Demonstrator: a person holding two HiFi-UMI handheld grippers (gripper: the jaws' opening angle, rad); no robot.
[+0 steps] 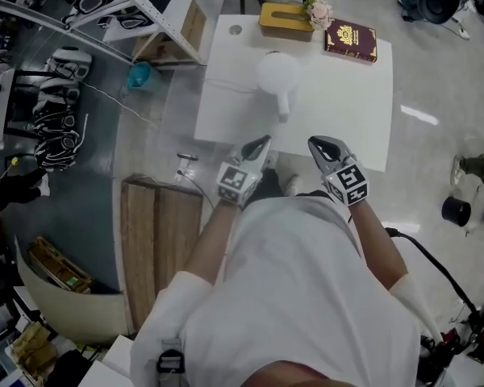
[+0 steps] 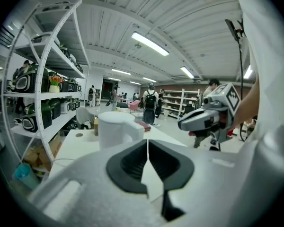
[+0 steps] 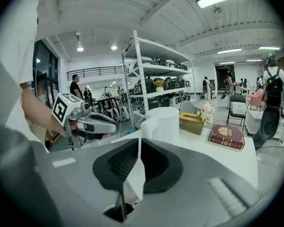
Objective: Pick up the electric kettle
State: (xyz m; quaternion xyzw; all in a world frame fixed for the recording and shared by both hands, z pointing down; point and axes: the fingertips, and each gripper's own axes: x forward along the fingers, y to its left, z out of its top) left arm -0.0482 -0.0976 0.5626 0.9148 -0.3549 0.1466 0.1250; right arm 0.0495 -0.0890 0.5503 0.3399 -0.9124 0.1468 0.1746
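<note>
At the far left stands a white metal shelf rack [image 1: 157, 6] with dark bags on it. A small teal thing [image 1: 139, 74] lies on the grey floor beside it; I cannot tell what it is. Nearer, a long brown wooden board [image 1: 157, 240] lies on the floor at the person's left.

The left gripper [image 1: 263, 142] hangs at the near edge of the white square table [image 1: 347, 111]. Its two black jaws are pressed together and nothing is between them.

The round white electric kettle [image 1: 277, 72] stands upright on the table, past the middle toward the far side. Its handle points back at the person. Neither gripper touches it.

The right gripper [image 1: 317, 144] hangs just right of the left one, also at the near edge. Its jaws are together too, and empty.

Along the far edge sit a tan tissue box [image 1: 285, 18], a little bunch of pale pink flowers [image 1: 318, 11] and, farthest right, a dark red book with gold print [image 1: 351, 41], lying flat.
</note>
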